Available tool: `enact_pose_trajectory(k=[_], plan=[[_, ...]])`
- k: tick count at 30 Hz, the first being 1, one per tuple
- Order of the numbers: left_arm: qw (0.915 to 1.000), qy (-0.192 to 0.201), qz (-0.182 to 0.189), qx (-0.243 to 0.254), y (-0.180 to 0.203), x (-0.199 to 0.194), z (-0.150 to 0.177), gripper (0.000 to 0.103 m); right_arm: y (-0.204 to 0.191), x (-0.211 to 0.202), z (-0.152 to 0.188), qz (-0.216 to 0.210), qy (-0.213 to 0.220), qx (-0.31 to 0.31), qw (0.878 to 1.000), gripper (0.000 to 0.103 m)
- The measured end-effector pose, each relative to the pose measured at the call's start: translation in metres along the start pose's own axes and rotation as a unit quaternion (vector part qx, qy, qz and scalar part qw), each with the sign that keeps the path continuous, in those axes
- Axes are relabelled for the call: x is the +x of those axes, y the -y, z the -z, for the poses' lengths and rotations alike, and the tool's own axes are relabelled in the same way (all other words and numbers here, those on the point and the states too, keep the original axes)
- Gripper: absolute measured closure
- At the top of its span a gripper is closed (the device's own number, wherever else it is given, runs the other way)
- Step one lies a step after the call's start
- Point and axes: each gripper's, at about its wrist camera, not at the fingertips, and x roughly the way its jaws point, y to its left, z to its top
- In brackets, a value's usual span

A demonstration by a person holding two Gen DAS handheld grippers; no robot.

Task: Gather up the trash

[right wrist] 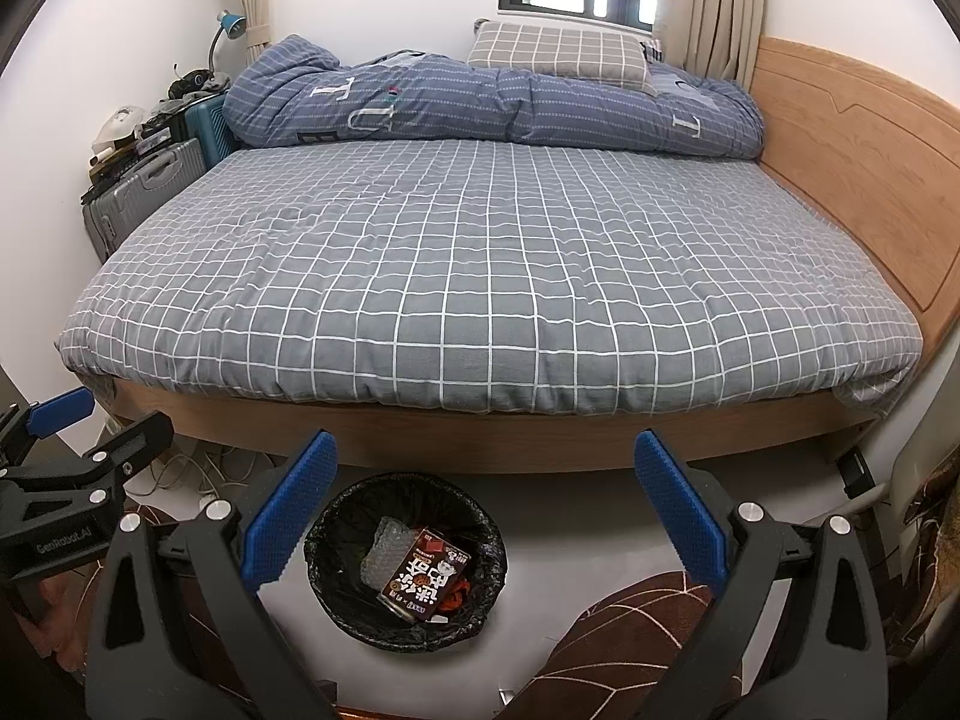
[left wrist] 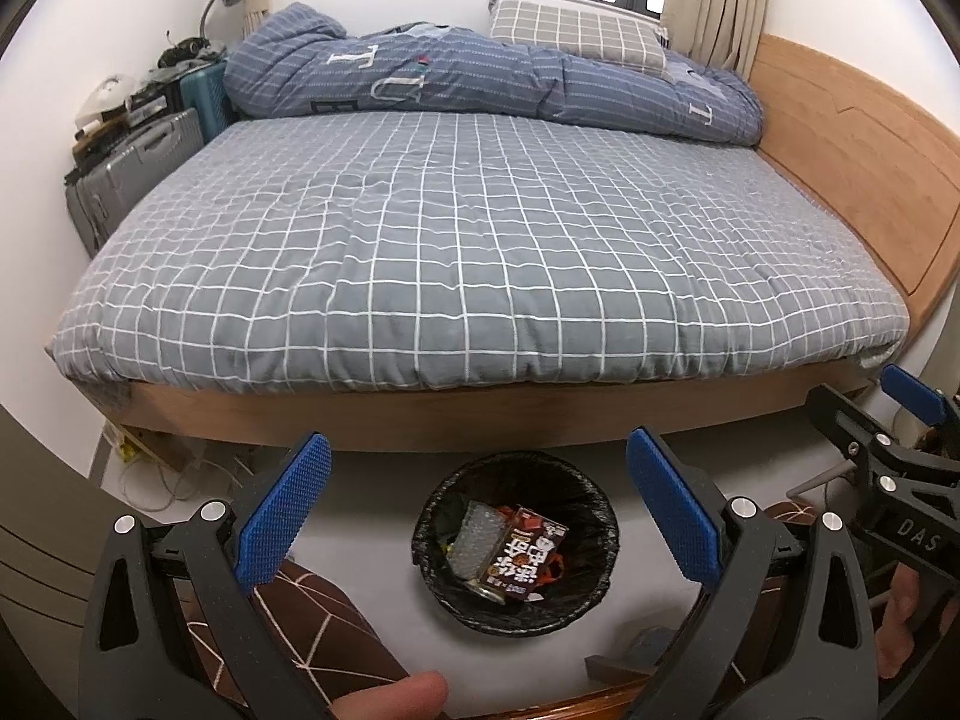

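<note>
left gripper [left wrist: 477, 507]: hanging above the floor in front of the bed, blue pads spread wide, nothing sitting between them.
right gripper [right wrist: 486, 507]: also spread wide and carrying nothing – showing at the right edge of the left wrist view, beside the left gripper.
trash bin [left wrist: 515, 540]: standing upright on the pale floor [left wrist: 372, 516] just in front of the bed frame, lined with a black bag, lying below and between the fingers of each gripper.
trash in the bin: a dark brown snack box [left wrist: 528, 555] with white characters is lying tilted on top; a clear bubble-wrap piece [left wrist: 477, 537] is resting just beside it, touching; red scraps are peeking out beneath the box.
bed [left wrist: 480, 240]: filling the middle of both views, covered by a grey sheet with a white grid.
blue quilt [left wrist: 480, 75]: lying bunched along the far side of the bed, with a grid pillow [left wrist: 576, 30] leaning against it under the window.
suitcases [left wrist: 138, 162]: standing at the bed's left side – clutter piled on top.
</note>
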Motion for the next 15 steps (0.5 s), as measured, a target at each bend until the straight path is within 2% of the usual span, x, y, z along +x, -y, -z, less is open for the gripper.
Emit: enact_pose_trajectory(k=[15], plan=[[1.0000,-0.004,-0.002,-0.004,0.0006,0.0025,0.0020,0.006,-0.0023,-0.0001,0.0008,0.001,-0.002,0.001,1.000,0.008]])
